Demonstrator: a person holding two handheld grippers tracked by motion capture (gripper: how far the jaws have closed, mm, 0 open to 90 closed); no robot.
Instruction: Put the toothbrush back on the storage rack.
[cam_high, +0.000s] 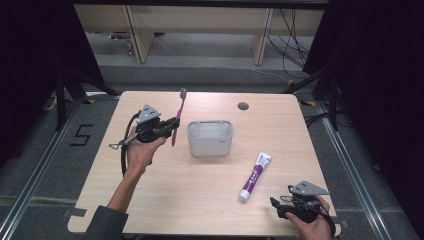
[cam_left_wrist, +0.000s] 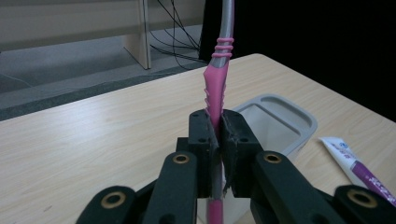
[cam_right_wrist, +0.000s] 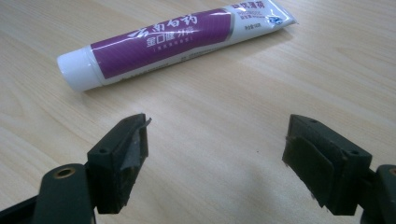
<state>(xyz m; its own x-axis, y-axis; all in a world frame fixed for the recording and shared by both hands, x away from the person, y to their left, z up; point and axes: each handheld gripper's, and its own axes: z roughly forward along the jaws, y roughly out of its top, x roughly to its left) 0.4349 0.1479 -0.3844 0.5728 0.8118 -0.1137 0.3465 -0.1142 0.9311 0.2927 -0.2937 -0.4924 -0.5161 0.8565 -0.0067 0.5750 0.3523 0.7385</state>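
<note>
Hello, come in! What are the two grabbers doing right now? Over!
Left gripper shut on pink toothbrush, beside grey holder. Right gripper open, empty, near toothpaste tube. Nothing in the way.

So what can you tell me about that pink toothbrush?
The toothbrush has a pink handle with ribbed grips that turns silver-grey toward the neck; it looks like plastic. Its dark bristle head shows at the far end in the high view. The left gripper is shut on its handle and holds it above the table, just left of the grey box. Only the gripper pads touch it.
</note>
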